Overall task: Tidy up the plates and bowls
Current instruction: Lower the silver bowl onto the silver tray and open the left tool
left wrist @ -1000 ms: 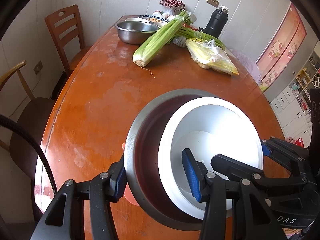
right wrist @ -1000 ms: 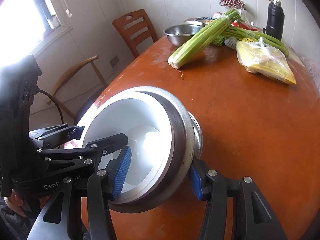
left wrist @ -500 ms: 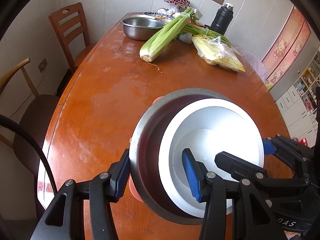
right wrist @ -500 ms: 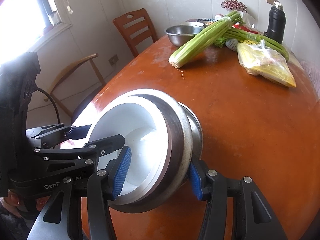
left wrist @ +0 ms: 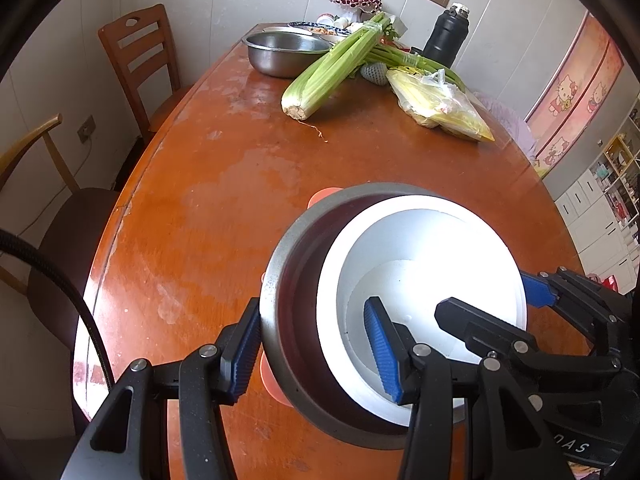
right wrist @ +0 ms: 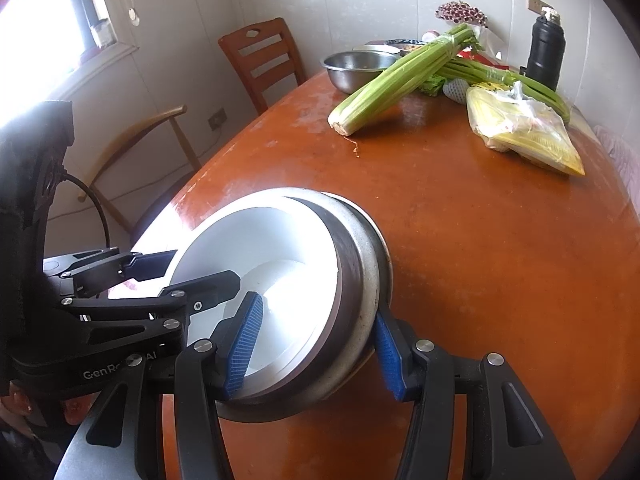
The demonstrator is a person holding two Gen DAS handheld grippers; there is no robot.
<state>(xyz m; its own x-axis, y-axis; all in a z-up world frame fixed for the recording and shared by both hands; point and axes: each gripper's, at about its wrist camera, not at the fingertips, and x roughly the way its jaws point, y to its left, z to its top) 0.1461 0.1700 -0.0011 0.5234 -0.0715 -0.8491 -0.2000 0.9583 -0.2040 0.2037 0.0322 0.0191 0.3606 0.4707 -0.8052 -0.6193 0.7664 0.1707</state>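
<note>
since a second ago the nested bowls have sunk toward the table (left wrist: pixel 224 184), and more of the far end with its celery and steel basin shows above them in both views; the orange thing under the stack has come into sight too.

both grippers hold the same stack. the left gripper (left wrist: pixel 316 344) clamps its near-left rim, one blue pad outside against the metal bowl (left wrist: pixel 292 304) and the other inside the white bowl (left wrist: pixel 432 256) that nests in it. the right gripper (right wrist: pixel 316 344) clamps the opposite rim the same way, one pad inside the white bowl (right wrist: pixel 256 248) and one outside on the steel wall of the metal bowl (right wrist: pixel 360 292). each pair of jaws stands at a middling width, closed on the two bowl walls together. the stack is tilted in both views, its mouth turned toward the cameras.

an orange plate (left wrist: pixel 324 196) peeks out behind and below the metal bowl on the left wrist view; whether the bowl rests on it i cannot tell.

at the far end of the table lie a celery bunch (left wrist: pixel 332 68), a steel basin (left wrist: pixel 284 50), a yellow plastic bag (left wrist: pixel 440 108) and a black flask (left wrist: pixel 448 36). a wooden chair (left wrist: pixel 140 60) stands by the wall.
</note>
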